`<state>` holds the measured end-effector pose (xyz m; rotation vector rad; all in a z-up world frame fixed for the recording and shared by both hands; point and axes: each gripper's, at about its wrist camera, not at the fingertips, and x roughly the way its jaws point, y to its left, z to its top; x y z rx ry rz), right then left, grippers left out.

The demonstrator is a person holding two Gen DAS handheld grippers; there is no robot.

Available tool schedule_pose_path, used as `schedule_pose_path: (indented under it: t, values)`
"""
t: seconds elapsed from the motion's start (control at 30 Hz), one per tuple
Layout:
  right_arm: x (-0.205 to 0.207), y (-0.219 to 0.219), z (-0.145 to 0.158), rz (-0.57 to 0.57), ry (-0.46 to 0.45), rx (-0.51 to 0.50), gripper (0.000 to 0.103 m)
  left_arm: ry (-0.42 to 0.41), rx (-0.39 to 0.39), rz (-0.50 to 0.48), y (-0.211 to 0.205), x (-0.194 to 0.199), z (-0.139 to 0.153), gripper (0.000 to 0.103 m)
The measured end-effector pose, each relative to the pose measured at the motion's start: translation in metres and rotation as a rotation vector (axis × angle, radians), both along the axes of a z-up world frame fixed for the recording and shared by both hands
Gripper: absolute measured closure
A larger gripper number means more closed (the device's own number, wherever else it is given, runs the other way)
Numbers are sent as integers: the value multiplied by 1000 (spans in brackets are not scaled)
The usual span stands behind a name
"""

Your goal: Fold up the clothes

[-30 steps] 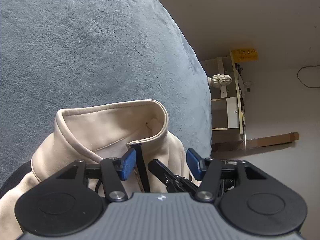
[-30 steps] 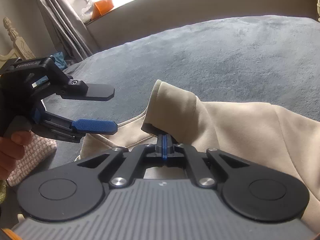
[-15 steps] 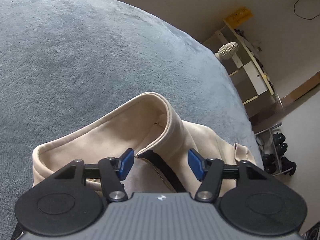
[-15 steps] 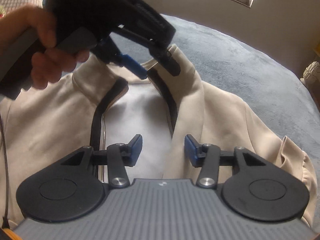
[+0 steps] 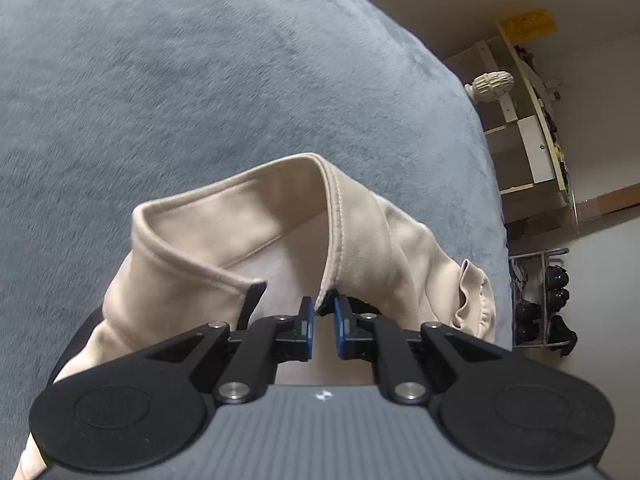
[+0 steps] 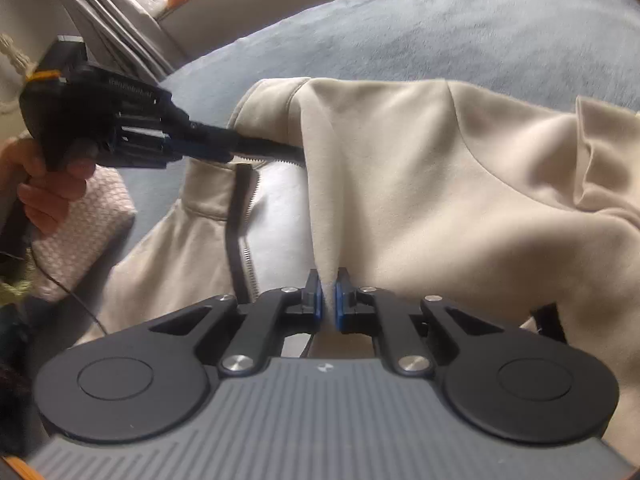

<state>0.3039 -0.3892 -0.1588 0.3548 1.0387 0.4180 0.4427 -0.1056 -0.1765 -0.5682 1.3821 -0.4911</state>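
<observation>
Left wrist view first: the left gripper (image 5: 323,312) has just been closing, and its blue pads (image 5: 307,322) now pinch the front edge of the beige jacket (image 5: 224,236) right where the collar (image 5: 276,184) meets the dark zipper (image 5: 250,304) tape. The collar stands up in a loop ahead of the fingers, lifted off the grey blanket (image 5: 200,80), and the jacket's pale lining shows inside it. A bunched cuff (image 5: 474,300) hangs over the blanket's edge on the right. Beyond the bed there is a carved bedpost knob (image 5: 493,84), a shelf (image 5: 528,136) against the wall, and a wire rack with dark shoes (image 5: 550,308) on the floor.

Over to the right wrist view: the right gripper (image 6: 328,300) has also just been closing, and its pads (image 6: 317,300) are clamped on a fold of beige cloth, further down that same front edge. The cloth runs taut upward from there to the collar, where the left gripper (image 6: 256,146) comes in from the left, fingers pressed together on the collar end. A hand (image 6: 44,184) grips its black handle. The jacket (image 6: 440,184) lies open on the blanket (image 6: 440,28), zipper (image 6: 244,236) teeth showing along the other front panel, white lining between. A pink knit cloth (image 6: 84,228) sits at the left, curtains (image 6: 116,28) and a bright window sill above.
</observation>
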Motion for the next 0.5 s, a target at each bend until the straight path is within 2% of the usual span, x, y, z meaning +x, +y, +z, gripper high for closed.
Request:
schedule_pose_path:
  t: [0.03,0.13,0.27,0.37,0.43,0.5]
  values:
    - [2,-3,-3,11,31,21,98,26,5,-2,6,1,-3,93]
    - [7,-12,-14,42,123,80,97,37,91,-40,11,3,-17,93]
    - [12,1,-27,38,149,-43,90,-3,215,-101,5,2,-26,93]
    - [2,12,-10,-7,60,-121,80,-36,254,-120,0,1,-24,93]
    - [-9,20,5,-41,-38,-206,78,-38,254,-120,0,2,-23,93]
    - [-27,34,22,-16,-162,-296,78,-33,249,-121,2,3,-22,93]
